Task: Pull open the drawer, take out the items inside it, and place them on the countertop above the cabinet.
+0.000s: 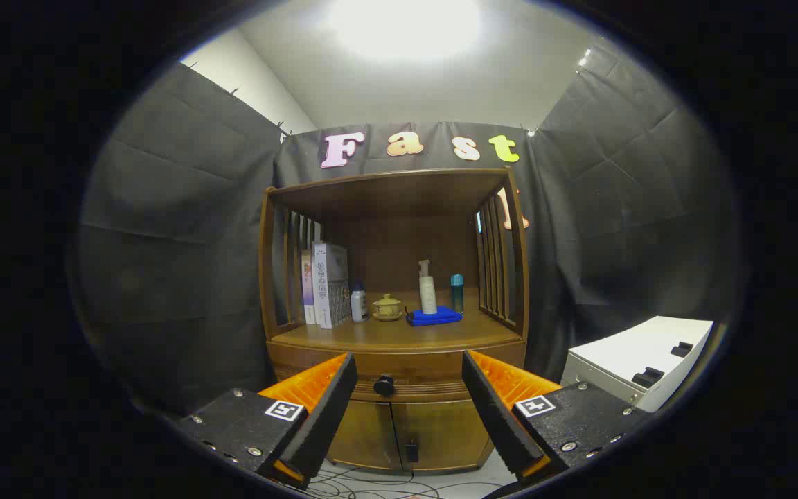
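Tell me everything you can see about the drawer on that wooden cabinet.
The drawer is a curved brown wooden front just under the countertop, above two lower doors. It is shut, flush with the cabinet. A dark round knob sits at its middle, between the open gripper fingers, which do not touch it.

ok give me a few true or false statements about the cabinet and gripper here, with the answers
1. The drawer is shut. True.
2. The gripper is shut on the drawer knob. False: its fingers are spread open, and the knob shows in the gap between them, beyond the tips.
3. A pump bottle stands on a folded blue cloth on the countertop. True.
4. The books lie flat in a stack beside the right-hand slats. False: they stand upright by the left-hand slats.
5. A small lidded cup sits between a small white bottle and the blue cloth. True.
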The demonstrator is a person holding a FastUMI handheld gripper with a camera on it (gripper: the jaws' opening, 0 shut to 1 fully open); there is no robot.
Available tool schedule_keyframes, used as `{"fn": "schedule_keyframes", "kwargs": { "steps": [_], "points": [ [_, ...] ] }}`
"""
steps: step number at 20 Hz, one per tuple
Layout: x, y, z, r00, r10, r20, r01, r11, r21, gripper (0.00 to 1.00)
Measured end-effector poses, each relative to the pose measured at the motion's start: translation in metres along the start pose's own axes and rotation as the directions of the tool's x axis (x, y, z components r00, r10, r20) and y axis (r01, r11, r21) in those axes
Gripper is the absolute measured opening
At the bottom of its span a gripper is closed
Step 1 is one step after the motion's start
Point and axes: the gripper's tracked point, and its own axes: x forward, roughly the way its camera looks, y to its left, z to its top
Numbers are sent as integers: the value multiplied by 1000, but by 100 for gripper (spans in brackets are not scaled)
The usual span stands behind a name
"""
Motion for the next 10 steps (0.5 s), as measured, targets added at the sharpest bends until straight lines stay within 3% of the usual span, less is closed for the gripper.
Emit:
{"fn": "schedule_keyframes", "kwargs": {
  "steps": [10],
  "points": [
    [1, 3, 6, 1000, 6, 15, -6, 1000, -7, 95]
  ]
}}
